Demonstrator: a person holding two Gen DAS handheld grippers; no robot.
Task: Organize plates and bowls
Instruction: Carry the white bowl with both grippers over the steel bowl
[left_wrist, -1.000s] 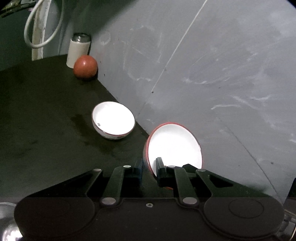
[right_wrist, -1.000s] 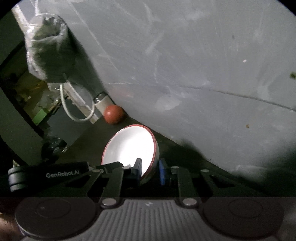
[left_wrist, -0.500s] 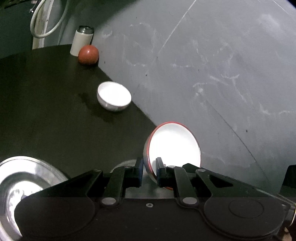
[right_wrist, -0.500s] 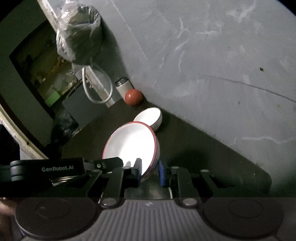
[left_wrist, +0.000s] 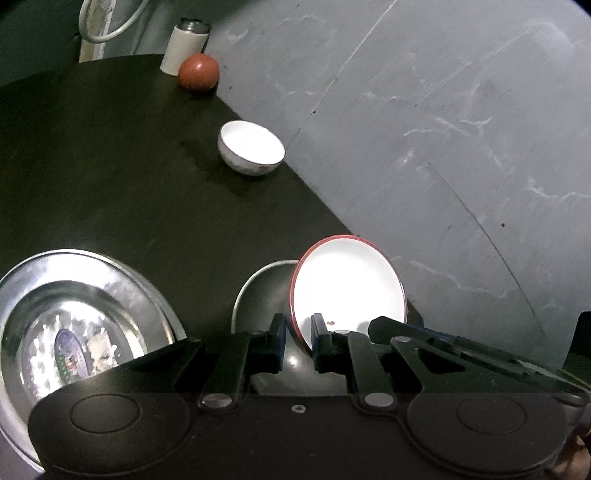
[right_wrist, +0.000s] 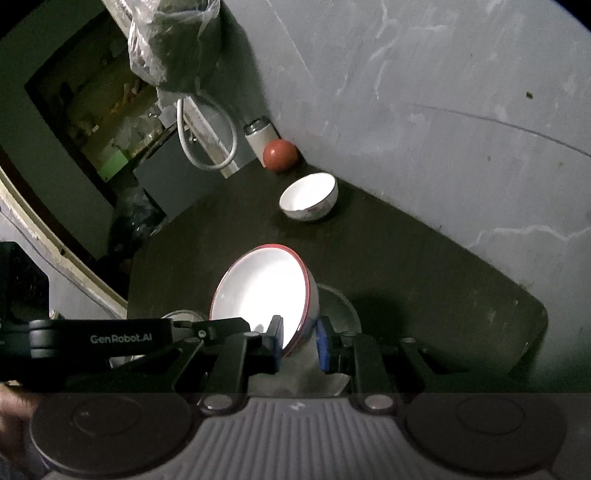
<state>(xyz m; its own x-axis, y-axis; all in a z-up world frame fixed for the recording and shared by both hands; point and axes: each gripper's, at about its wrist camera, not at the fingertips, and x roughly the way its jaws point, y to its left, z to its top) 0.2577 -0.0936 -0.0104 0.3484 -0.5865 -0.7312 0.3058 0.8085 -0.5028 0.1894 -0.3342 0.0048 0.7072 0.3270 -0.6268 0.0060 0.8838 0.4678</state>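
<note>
Now the left tool stands narrow, its jaws pinching the rim of a red-rimmed white bowl at the lower middle of the frame, tilted above a steel bowl on the dark worktop. Likewise the right tool grips the rim of another red-rimmed bowl at the frame's lower middle. A small white bowl sits further up, near a red ball.
</note>
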